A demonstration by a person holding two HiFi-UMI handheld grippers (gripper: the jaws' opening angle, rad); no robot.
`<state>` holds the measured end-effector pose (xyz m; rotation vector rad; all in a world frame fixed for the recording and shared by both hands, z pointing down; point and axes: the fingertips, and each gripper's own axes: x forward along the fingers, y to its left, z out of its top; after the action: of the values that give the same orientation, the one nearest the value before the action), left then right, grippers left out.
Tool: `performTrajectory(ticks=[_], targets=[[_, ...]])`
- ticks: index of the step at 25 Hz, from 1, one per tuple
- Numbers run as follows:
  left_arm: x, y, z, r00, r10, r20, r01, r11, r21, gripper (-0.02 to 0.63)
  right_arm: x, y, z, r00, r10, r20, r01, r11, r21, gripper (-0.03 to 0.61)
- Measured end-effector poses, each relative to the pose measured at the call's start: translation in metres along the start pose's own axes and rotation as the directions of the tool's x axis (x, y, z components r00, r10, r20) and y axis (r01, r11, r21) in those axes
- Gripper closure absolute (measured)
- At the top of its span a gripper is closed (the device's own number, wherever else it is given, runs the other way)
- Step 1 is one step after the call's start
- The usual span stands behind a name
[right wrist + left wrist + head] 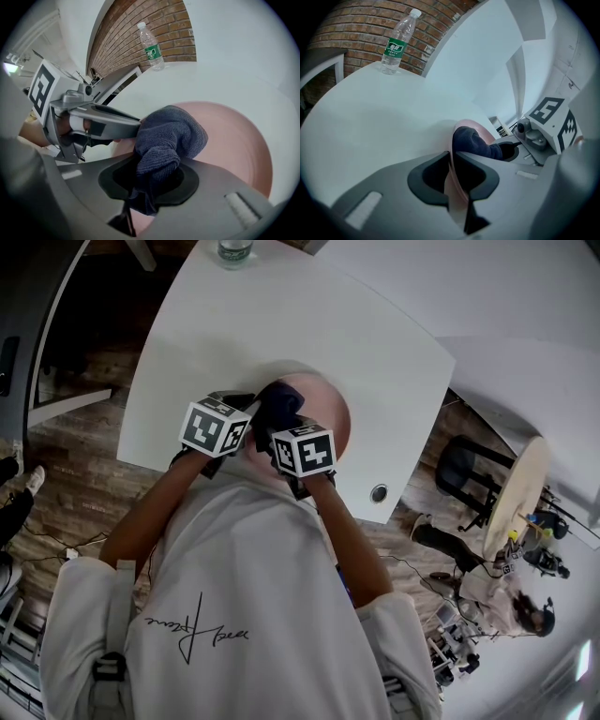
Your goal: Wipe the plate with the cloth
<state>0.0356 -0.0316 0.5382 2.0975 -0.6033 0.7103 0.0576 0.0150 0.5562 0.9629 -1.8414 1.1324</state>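
Left tongs (452, 164): I have them pinching the pink plate (474, 127) by its rim.
Right tongs (154, 176): I have them clamped on the dark blue cloth (171, 133).
Cloth: bunched against the plate's face.
Plate: above the white surface (281, 324), on my side of it.

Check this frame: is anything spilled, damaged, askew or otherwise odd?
Nothing stands out. The left gripper clamps the pink plate by its rim, the right gripper holds the dark blue cloth against the plate's face, and the capped water bottle stands upright on the white table. No spill or damage shows.
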Motion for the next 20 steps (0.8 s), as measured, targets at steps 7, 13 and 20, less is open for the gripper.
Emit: performTrajectory(ticks=[7,13,20], targets=[[0.001,0.003,0.001,1.0,0.0,0.002,0.0,1.0,0.001,0.56,0.004,0.009,-0.007,0.999,0.034,-0.033,-0.035,0.999,-0.029,0.474],[0.002,0.001,0.002,1.0,0.006,0.001,-0.006,1.0,0.019,0.56,0.002,0.015,-0.014,0.995,0.08,-0.062,-0.083,0.996,-0.04,0.474],[0.003,-0.001,0.002,1.0,-0.002,0.001,0.002,1.0,0.008,0.56,0.0,0.022,-0.023,0.985,0.141,-0.102,-0.147,0.988,-0.052,0.474]])
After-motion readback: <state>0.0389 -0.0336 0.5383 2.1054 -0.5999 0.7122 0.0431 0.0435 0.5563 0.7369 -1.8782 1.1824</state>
